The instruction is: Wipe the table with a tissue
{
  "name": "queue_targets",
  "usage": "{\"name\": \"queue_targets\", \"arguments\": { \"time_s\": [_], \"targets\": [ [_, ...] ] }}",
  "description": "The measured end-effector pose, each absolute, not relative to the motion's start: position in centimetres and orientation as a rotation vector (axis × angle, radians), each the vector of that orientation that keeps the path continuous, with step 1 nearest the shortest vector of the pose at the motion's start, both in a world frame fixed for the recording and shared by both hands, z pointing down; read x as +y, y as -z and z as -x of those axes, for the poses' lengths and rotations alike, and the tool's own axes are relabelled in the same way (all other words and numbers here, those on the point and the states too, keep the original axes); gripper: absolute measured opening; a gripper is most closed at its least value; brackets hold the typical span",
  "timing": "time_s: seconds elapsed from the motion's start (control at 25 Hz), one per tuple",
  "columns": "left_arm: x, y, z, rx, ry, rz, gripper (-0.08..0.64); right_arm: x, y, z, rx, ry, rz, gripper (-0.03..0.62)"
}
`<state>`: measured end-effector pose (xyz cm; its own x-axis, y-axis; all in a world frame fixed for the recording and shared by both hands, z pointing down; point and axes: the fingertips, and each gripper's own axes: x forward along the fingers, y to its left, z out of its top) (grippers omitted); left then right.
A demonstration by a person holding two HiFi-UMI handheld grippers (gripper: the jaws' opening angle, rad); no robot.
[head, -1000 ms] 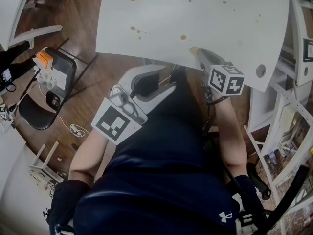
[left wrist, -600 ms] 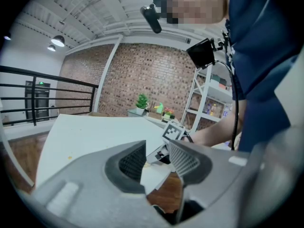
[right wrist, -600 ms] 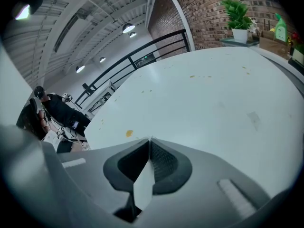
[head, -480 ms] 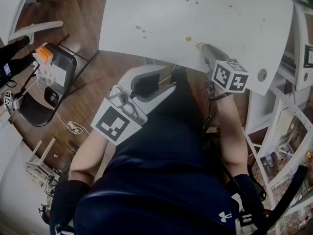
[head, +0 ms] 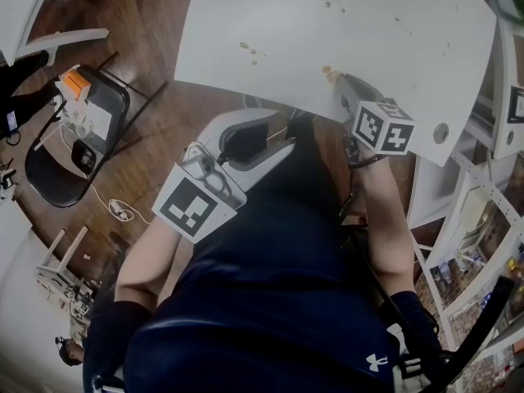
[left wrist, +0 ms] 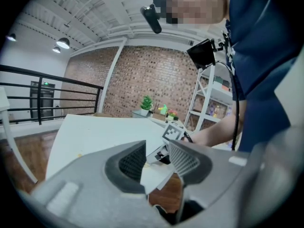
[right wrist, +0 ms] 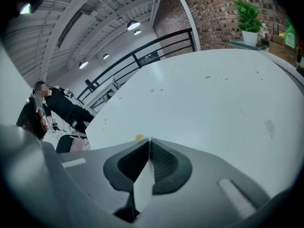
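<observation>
The right gripper (head: 334, 80) has slid along the table's (head: 385, 23) near edge to a brown spot (head: 326, 70), now just at its 11 o'clock. Its jaws pinch a tissue (right wrist: 142, 184), seen edge-on, long side pointing to 12. Bare tabletop lies open that way. The left gripper (head: 278, 133), off the edge at 8 o'clock, is half open.

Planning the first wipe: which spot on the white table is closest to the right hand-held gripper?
The yellow-brown spot at the table's near edge, just ahead of the right hand-held gripper and its tissue; the other spots lie farther in.
</observation>
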<state>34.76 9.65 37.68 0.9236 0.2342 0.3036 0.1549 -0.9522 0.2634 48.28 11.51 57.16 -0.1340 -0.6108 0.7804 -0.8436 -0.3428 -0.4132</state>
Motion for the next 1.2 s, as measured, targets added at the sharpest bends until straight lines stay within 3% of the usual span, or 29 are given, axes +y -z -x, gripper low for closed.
{"name": "queue_targets", "arguments": {
  "time_s": [1.2],
  "targets": [
    [6.4, -37.6, -31.7, 0.183, -0.476, -2.839, 0.152, 6.5, -57.0, -46.0, -1.710, -1.428, -1.827, 0.018]
  ]
}}
